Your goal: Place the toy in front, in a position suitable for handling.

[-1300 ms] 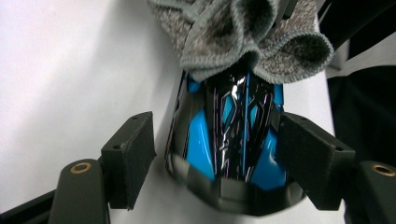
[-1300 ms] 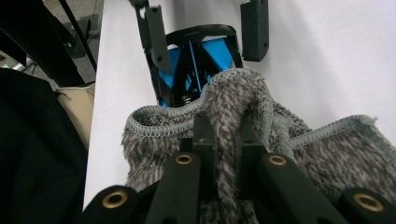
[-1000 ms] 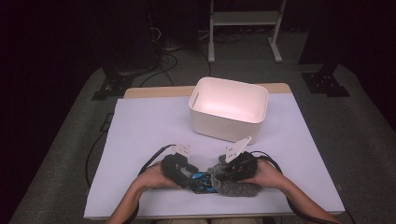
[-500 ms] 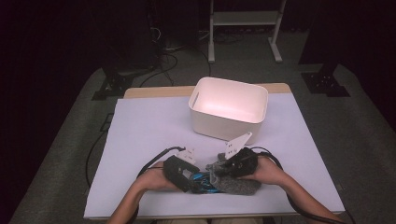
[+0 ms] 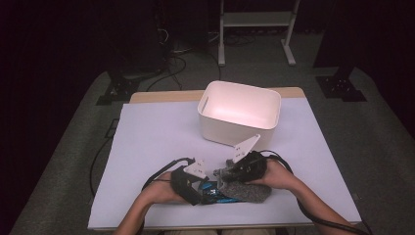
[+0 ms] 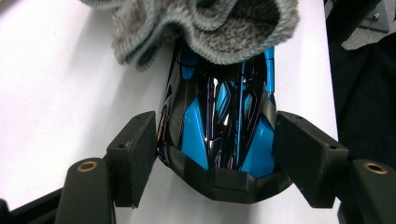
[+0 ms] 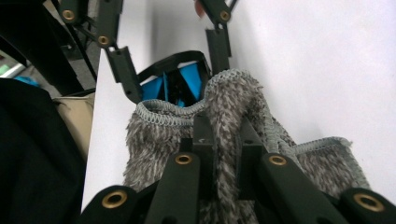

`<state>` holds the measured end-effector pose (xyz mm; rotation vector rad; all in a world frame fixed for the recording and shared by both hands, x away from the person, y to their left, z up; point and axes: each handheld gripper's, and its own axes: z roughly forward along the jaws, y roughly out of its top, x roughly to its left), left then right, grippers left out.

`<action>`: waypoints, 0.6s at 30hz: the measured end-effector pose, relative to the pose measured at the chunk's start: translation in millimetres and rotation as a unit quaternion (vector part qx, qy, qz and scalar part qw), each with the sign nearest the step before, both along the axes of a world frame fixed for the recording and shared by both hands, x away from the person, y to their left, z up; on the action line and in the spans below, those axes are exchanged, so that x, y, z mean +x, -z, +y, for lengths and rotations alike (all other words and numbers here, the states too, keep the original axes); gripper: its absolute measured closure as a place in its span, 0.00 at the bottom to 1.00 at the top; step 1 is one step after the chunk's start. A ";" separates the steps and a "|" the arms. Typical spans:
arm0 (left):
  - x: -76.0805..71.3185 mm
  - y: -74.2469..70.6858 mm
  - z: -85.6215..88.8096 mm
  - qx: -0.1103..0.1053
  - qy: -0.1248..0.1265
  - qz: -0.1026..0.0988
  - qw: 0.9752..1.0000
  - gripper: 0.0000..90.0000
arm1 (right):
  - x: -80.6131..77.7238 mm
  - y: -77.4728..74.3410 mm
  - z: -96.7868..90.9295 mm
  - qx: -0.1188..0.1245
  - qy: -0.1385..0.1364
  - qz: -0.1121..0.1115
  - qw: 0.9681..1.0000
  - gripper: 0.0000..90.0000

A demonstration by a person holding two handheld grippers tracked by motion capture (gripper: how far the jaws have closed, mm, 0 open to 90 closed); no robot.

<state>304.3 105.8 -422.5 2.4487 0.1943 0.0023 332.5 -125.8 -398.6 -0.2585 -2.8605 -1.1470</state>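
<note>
Overhead | white table [image 5: 147, 147] | white bin [image 5: 240, 115] | dark room, grey carpet [image 5: 73, 147]

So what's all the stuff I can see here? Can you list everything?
toy car: one, blue and black, near edge of the table, front end under the cloth
cloth: one, grey and fuzzy, draped over the car
bin: one, white, far middle of the table
table: one, white top
stand: one, white, on the floor behind the table
cables: several, black, on the floor at the far left
left claw: one, black, pads on either side of the car; whether they press on it is hard to tell
right claw: one, black, shut on a fold of the cloth
hands: two, one on each claw, at the near edge
</note>
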 end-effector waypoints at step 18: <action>-9.2 -2.4 0.7 0.007 0.006 -0.035 0.999 0.35 | -14.9 10.6 0.9 -0.001 -0.024 0.035 0.999 0.93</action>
